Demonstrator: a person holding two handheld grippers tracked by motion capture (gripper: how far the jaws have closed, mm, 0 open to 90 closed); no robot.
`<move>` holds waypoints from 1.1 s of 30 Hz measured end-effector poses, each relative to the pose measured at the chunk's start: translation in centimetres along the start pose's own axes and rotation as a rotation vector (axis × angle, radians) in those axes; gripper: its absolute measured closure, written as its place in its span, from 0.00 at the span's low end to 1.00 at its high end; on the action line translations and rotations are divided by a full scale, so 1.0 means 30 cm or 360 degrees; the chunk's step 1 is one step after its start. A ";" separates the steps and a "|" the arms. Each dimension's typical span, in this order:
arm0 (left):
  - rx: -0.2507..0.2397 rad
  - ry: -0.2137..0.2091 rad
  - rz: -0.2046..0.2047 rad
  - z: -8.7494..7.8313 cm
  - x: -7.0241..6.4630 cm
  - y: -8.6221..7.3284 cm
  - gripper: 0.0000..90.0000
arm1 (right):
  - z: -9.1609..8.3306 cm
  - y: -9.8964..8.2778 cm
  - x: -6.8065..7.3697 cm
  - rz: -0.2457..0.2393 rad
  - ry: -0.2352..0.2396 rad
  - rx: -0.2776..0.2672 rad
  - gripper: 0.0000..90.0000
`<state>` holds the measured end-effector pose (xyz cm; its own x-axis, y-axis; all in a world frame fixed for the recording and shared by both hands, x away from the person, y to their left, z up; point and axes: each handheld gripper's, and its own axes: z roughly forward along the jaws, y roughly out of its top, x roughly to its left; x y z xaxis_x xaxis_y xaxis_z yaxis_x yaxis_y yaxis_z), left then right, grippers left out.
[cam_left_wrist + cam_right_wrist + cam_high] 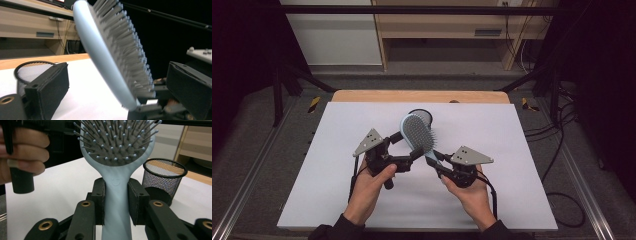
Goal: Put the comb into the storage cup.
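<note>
A pale blue hairbrush (117, 157) is being held up above the white table (337, 130), its handle pinched between the clenched jaws of the right gripper (116, 202). The brush's head is leaning into the gap between the spread jaws of the left gripper (117, 82), which are gripping nothing. A black mesh cup (163, 178) is standing on the table just behind the brush.
</note>
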<state>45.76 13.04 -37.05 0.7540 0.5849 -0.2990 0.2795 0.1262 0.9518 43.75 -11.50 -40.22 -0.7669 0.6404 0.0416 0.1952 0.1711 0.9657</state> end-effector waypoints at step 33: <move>0.0008 0.0073 -0.0329 0.090 -0.026 0.059 0.55 | 0.007 -0.019 -0.007 0.0060 -0.0047 0.0004 0.78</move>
<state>47.26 10.65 -35.32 0.6525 0.5828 -0.4842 0.4283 0.2435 0.8702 43.94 -11.57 -40.83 -0.7405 0.6683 0.0705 0.2255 0.1482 0.9629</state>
